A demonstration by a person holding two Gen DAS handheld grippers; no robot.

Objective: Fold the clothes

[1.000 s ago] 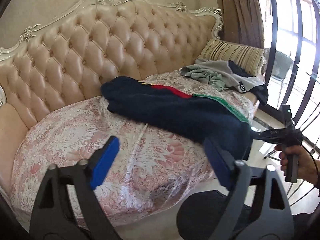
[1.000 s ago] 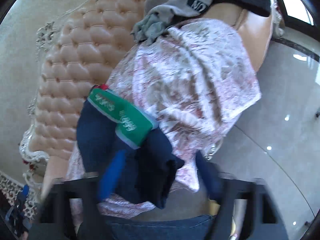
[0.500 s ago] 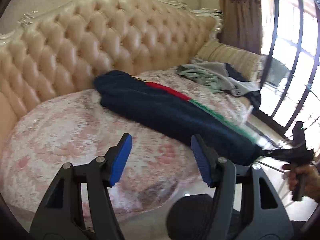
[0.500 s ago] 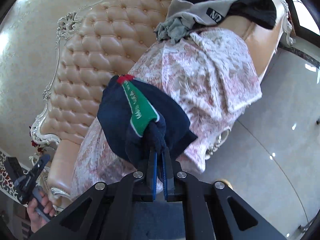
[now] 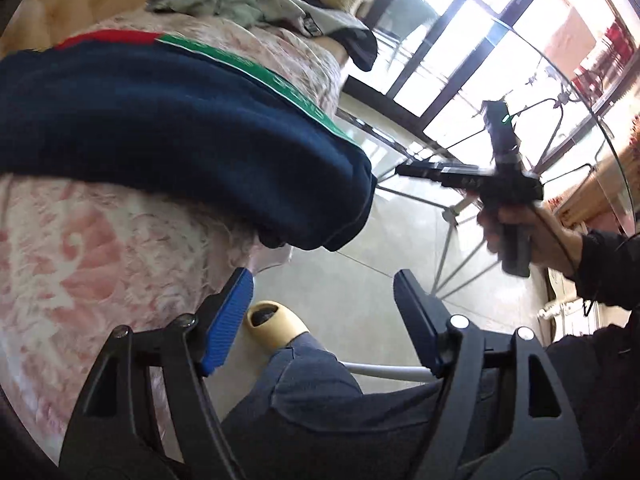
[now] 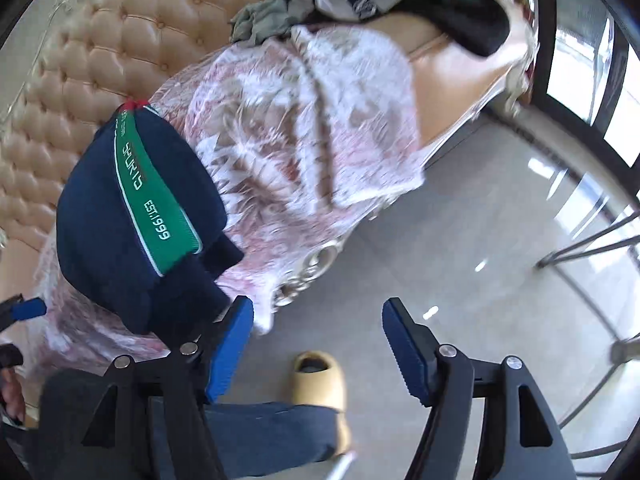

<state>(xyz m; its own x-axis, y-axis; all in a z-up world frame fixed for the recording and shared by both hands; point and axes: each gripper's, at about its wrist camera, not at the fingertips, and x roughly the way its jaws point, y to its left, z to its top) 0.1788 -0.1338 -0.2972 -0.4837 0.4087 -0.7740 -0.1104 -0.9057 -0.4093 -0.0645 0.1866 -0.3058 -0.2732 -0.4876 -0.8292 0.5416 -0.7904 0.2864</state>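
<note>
The folded sweatshirt (image 6: 132,216) lies on the sofa cover (image 6: 320,140), its end hanging over the front edge. Behind it along the seat sits a heap of clothes (image 6: 360,0), with the tufted backrest (image 6: 100,60) to the rear. On the floor (image 6: 460,260) before the sofa, a slipper (image 6: 320,380).

Bare floor (image 6: 460,216) beside sofa edge (image 6: 320,256); slipper (image 6: 318,380) and table legs (image 6: 592,240) nearby

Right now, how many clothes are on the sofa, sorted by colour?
Navy with a green stripe: 1, the folded garment
Grey-green: 1, the crumpled top
Grey and black: 1, the jacket, though the heap may hide more
Total: 3
</note>
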